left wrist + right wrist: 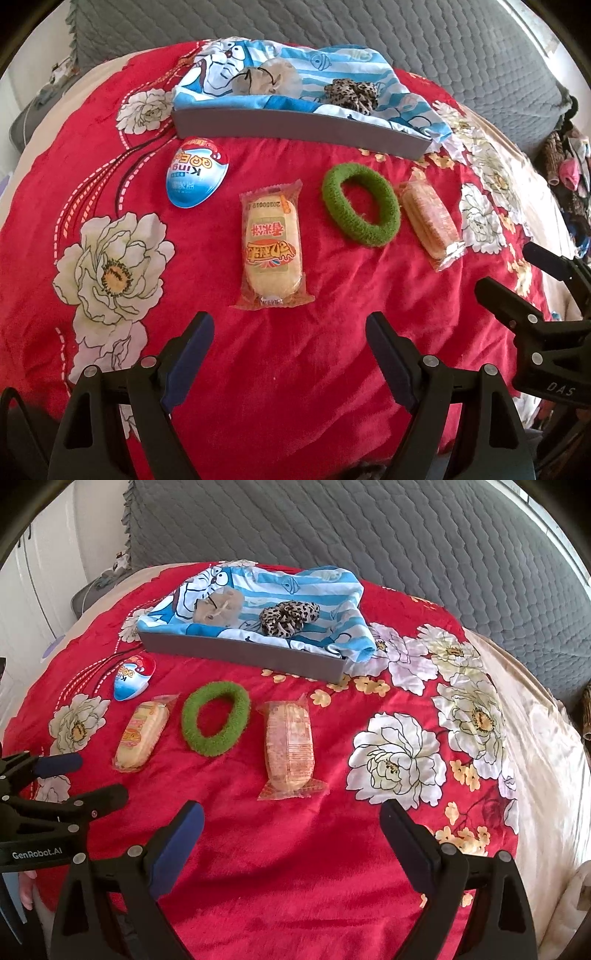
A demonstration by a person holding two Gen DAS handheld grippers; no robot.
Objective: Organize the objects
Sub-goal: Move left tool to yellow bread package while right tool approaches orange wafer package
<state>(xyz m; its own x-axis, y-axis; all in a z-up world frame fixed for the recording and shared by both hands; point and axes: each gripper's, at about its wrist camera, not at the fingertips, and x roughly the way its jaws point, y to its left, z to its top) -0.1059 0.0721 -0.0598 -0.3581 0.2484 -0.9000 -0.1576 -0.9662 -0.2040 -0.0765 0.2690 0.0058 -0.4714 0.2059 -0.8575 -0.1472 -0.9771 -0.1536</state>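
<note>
On the red flowered blanket lie a blue egg-shaped snack pack [197,173] [133,680], a wrapped rice cracker [271,245] [141,734], a green fuzzy hair ring [361,204] [215,718] and a second wrapped cracker [430,218] [290,746]. Behind them stands a grey tray [295,125] [240,651] lined with a blue cartoon cloth, holding a leopard scrunchie [352,94] [288,618] and a beige scrunchie [267,79] [218,607]. My left gripper [290,328] is open just short of the first cracker. My right gripper [291,819] is open just short of the second cracker. Neither holds anything.
A grey quilted cover [332,26] [369,528] rises behind the blanket. A heap of clothes [569,173] lies at the far right edge. The right gripper's fingers [517,306] reach into the left wrist view, and the left gripper's fingers [62,805] reach into the right wrist view.
</note>
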